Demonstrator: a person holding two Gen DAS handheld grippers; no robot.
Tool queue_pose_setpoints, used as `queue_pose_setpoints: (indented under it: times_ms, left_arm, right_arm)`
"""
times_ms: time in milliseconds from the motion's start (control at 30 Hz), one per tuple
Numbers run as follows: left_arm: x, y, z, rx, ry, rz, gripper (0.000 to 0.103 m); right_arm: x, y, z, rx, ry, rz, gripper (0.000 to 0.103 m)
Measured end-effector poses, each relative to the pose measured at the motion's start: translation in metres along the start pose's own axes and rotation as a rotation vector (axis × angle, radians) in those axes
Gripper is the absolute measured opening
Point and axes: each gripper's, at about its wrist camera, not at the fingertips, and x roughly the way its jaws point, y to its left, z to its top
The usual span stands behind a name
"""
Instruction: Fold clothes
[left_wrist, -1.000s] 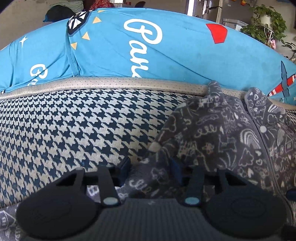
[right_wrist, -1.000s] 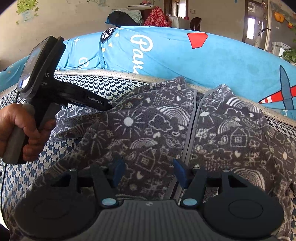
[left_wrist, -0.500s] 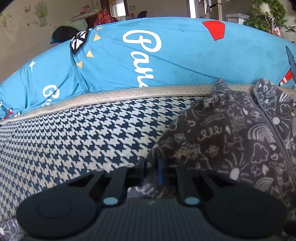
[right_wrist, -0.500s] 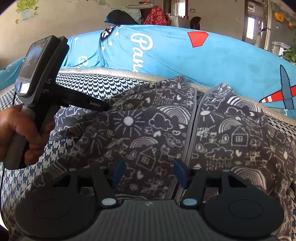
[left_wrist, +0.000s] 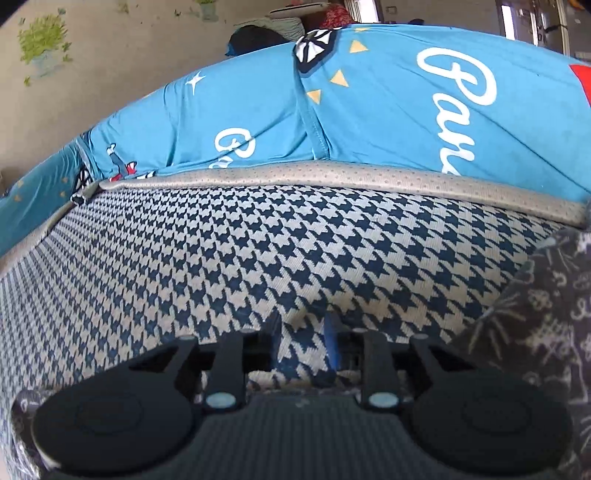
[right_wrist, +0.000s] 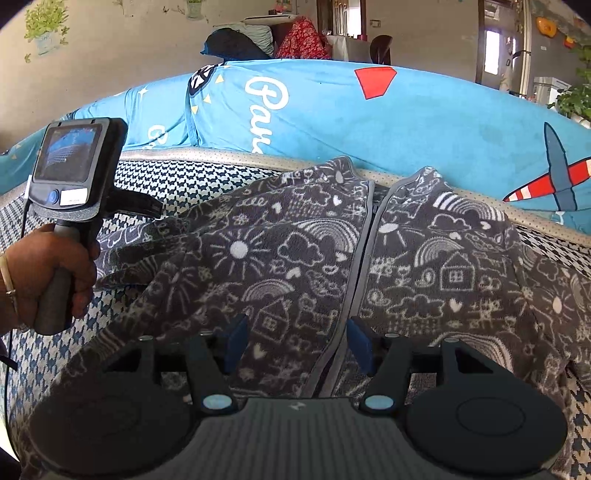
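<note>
Item one, the garment: a dark grey fleece jacket (right_wrist: 295, 258) printed with white doodles of suns, rainbows, houses and clouds, lying front-up on the houndstooth seat cushion (left_wrist: 221, 258) of a sofa, zip line running away from me, collar end touching the beige dotted piping (left_wrist: 332, 175) at the back of the seat. Item two, my right gripper (right_wrist: 295, 341): hovering over the lower front of the jacket, blue pads standing apart on either side of the grey zip trim (right_wrist: 354, 266), nothing pinched between them, so it counts as released. Item three, my left gripper (left_wrist: 303, 343): pointing at bare houndstooth off the jacket's left edge, with only a fold of the fleece showing at the right of its own view; its jaws have just been parting a little from fully closed, the pads stand narrowly apart and only cushion pattern shows in the gap, so nothing is grasped. From the right wrist view, my left hand (right_wrist: 48, 277) wraps the grey handle of that tool, whose small screen (right_wrist: 70, 151) faces back toward me; its nose lies just beside the jacket's left sleeve (right_wrist: 147, 236), though I cannot tell whether it touches the cloth. Item four, backdrop: bright blue sofa cover (right_wrist: 424, 122) with white script, a red shape and a striped aeroplane motif (right_wrist: 557, 181).
</note>
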Motion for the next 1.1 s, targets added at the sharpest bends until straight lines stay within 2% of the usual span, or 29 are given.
queue_pose_setpoints:
  times_ms: [67,133,200,267,333,467,533,667,767,933,1100]
  left_arm:
    - [-0.003,0.007,0.002,-0.014,0.012,-0.023,0.028]
    - [-0.007,0.009,0.002,0.000,0.017,-0.038,0.037]
    - [-0.013,0.011,0.001,0.014,0.021,-0.058,0.040]
    - [-0.019,0.013,0.001,0.014,0.031,-0.091,0.045]
    - [-0.026,0.015,0.000,0.017,0.043,-0.125,0.056]
    - [-0.045,0.014,-0.007,0.057,0.063,-0.168,0.065]
    - [-0.059,0.013,-0.012,0.087,0.067,-0.180,0.077]
    - [-0.089,0.013,-0.024,0.130,0.070,-0.233,0.081]
    - [-0.110,0.014,-0.033,0.151,0.055,-0.251,0.091]
    - [-0.130,0.019,-0.051,0.148,0.079,-0.269,0.091]
    - [-0.147,0.025,-0.068,0.145,0.100,-0.283,0.096]
  right_arm:
    - [-0.003,-0.003,0.000,0.025,-0.001,0.044,0.057]
    - [-0.005,-0.004,-0.001,0.048,0.000,0.098,0.057]
    - [-0.009,0.001,-0.002,0.033,-0.006,0.146,0.057]
    - [-0.014,0.011,-0.004,-0.012,-0.020,0.187,0.057]
    - [-0.020,0.021,-0.006,-0.062,-0.032,0.233,0.057]
    - [-0.030,0.041,-0.014,-0.161,-0.055,0.302,0.057]
    - [-0.033,0.050,-0.019,-0.205,-0.054,0.322,0.057]
    - [-0.035,0.058,-0.028,-0.263,-0.042,0.299,0.057]
    - [-0.035,0.055,-0.034,-0.277,-0.025,0.269,0.057]
    - [-0.036,0.053,-0.049,-0.297,0.009,0.211,0.057]
    - [-0.045,0.052,-0.065,-0.241,0.029,0.165,0.057]
